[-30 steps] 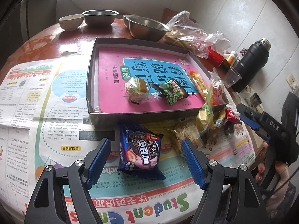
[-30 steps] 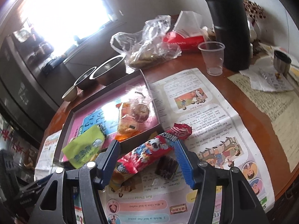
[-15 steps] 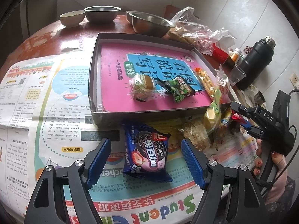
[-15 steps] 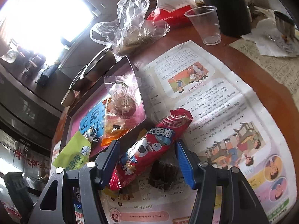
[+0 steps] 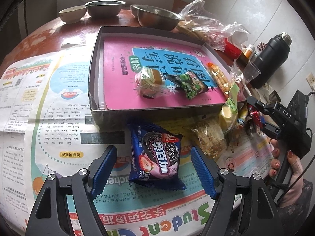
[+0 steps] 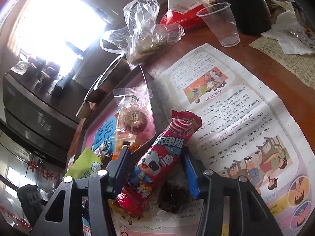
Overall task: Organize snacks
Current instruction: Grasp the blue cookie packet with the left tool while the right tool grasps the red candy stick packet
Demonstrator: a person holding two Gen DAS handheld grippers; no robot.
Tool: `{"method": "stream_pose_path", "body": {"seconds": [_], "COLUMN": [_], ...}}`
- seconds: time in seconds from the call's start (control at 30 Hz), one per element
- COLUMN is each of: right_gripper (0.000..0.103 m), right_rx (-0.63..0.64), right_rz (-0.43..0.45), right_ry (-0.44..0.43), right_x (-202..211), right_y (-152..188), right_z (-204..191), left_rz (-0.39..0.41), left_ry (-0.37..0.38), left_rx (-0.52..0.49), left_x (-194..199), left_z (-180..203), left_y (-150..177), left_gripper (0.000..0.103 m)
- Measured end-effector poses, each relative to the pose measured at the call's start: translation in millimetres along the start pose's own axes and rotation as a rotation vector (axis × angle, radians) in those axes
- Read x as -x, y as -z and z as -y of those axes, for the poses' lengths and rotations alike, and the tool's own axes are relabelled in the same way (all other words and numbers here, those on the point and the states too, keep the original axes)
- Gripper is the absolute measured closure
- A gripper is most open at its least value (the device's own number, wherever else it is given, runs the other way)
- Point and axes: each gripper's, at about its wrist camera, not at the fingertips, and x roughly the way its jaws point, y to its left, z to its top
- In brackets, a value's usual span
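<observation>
Snack sorting at the round table: my right gripper (image 6: 155, 163) had just been closing around a red cow-print snack bar (image 6: 159, 163).

Whether its pads pressed the wrapper I could not tell; the bar's lower end was hidden among other packets. My left gripper (image 5: 153, 169) hung open over a blue cookie pack (image 5: 157, 155) on the newspaper (image 5: 59, 137), just before the box (image 5: 94, 82). A dark packet (image 6: 173, 198) beside the bar stayed unreadable.

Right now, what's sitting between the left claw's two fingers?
In the left wrist view, a blue cookie packet lies on the newspaper between the open left claw's fingers, touching neither.
</observation>
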Motion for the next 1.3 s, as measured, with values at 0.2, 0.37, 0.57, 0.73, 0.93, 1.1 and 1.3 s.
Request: {"method": "stream_pose_path", "body": {"seconds": [0.2, 0.37, 0.57, 0.73, 0.93, 1.1, 1.3], "right_gripper": [0.067, 0.074, 0.074, 0.074, 0.085, 0.086, 0.086], "right_rx": [0.027, 0.031, -0.022, -0.013, 0.002, 0.059, 0.092], "right_rz": [0.004, 0.003, -0.006, -0.002, 0.011, 0.028, 0.035], "right_ry": [-0.014, -0.030, -0.087, -0.103, -0.100, -0.089, -0.102], "right_x": [2, 4, 1, -2, 4, 13, 19], "right_y": [0, 1, -2, -4, -2, 1, 3], "right_z": [0, 2, 12, 14, 14, 1, -11], "left_rz": [-0.006, -0.002, 0.009, 0.017, 0.028, 0.030, 0.032], "left_ry": [-0.021, -0.039, -0.040, -0.048, -0.025, -0.006, 0.009], "left_rx": [-0.004, -0.015, -0.008, -0.007, 0.005, 0.021, 0.033], "left_x": [-5, -7, -8, -7, -6, -5, -2], "left_z": [1, 4, 5, 6, 2, -1, -3], "left_y": [0, 0, 0, 1, 1, 0, 1], "left_gripper": [0.024, 0.024, 0.024, 0.029, 0.052, 0.052, 0.052]}}
